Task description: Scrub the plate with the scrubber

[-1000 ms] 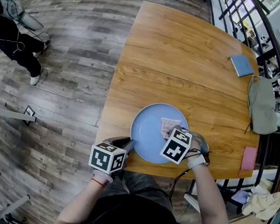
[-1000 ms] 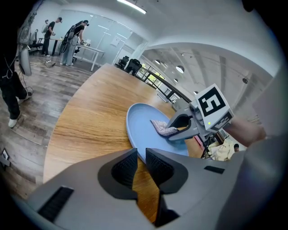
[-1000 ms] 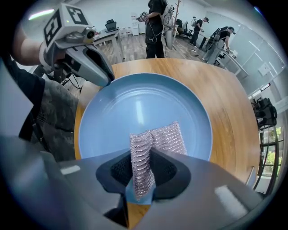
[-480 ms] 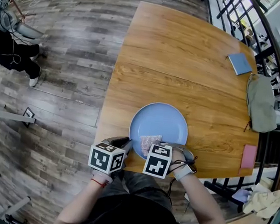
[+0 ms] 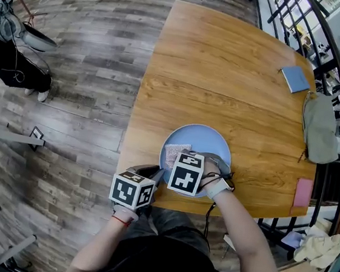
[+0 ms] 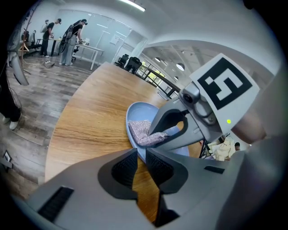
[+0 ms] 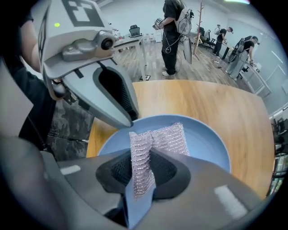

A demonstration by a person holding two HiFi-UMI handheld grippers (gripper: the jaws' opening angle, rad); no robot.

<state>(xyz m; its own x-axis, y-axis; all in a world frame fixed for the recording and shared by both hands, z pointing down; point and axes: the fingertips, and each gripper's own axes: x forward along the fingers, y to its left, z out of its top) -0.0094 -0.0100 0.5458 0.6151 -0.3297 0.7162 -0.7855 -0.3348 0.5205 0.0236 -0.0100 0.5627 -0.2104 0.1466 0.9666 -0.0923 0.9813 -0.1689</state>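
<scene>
The right gripper (image 7: 140, 173) has its jaws clamped on one folded end of the scrubber (image 7: 166, 137), a silvery mesh pad whose free end lies flat on the blue plate (image 7: 207, 148), toward the plate's left half in the head view. The left gripper (image 6: 140, 155) sits at the plate's near-left rim with its jaws drawn almost together, and it appears to pinch that rim to steady the plate, which rests flat on the wooden table (image 5: 227, 65) near the person's edge. The scrubber looks light and limp: it creases where the pads squeeze it and drapes beyond them, so pressure probably reaches the plate only close to the jaws, and a grip nearer its middle would likely push more of it down. The plate looks stiff, smooth and breakable, probably slippery on the wood, so the rim hold seems the sensible place to take it, kept firm rather than hard.
</scene>
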